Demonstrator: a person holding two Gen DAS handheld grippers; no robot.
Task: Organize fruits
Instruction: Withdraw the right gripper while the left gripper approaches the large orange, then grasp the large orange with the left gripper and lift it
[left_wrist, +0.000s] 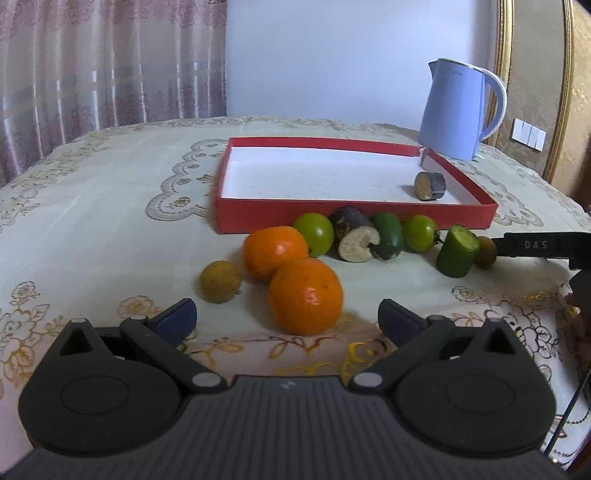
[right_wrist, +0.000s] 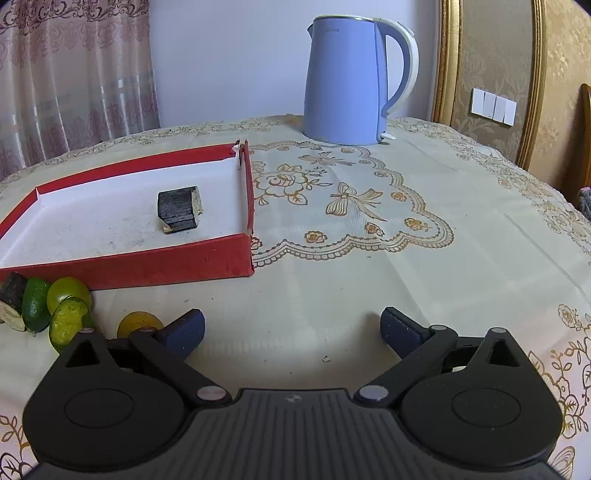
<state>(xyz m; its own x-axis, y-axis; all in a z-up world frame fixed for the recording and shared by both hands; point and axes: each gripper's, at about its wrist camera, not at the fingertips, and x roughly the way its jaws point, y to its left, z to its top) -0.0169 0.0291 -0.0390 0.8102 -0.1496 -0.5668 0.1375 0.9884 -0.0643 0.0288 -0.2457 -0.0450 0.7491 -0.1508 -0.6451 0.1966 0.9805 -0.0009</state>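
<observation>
A red box tray (left_wrist: 354, 218) (right_wrist: 147, 258) with a white floor holds one dark cut piece (left_wrist: 430, 185) (right_wrist: 179, 214) near its right end. In front of it lie loose fruits: two oranges (left_wrist: 304, 295) (left_wrist: 274, 251), a small brown round fruit (left_wrist: 220, 281), green round fruits (left_wrist: 314, 228) (left_wrist: 419, 232), a dark cut chunk (left_wrist: 354, 236) and a green cut cylinder (left_wrist: 456, 251) (right_wrist: 68, 321). My left gripper (left_wrist: 288, 319) is open, the near orange just beyond its fingertips, untouched. My right gripper (right_wrist: 292, 328) is open over bare cloth, right of a small yellowish fruit (right_wrist: 138, 321).
A blue kettle (left_wrist: 458, 110) (right_wrist: 351, 81) stands at the back right of the table, behind the tray's corner. An embroidered cream tablecloth (right_wrist: 369, 229) covers the table. Curtains and a wall lie behind; a gold-framed panel stands at the right.
</observation>
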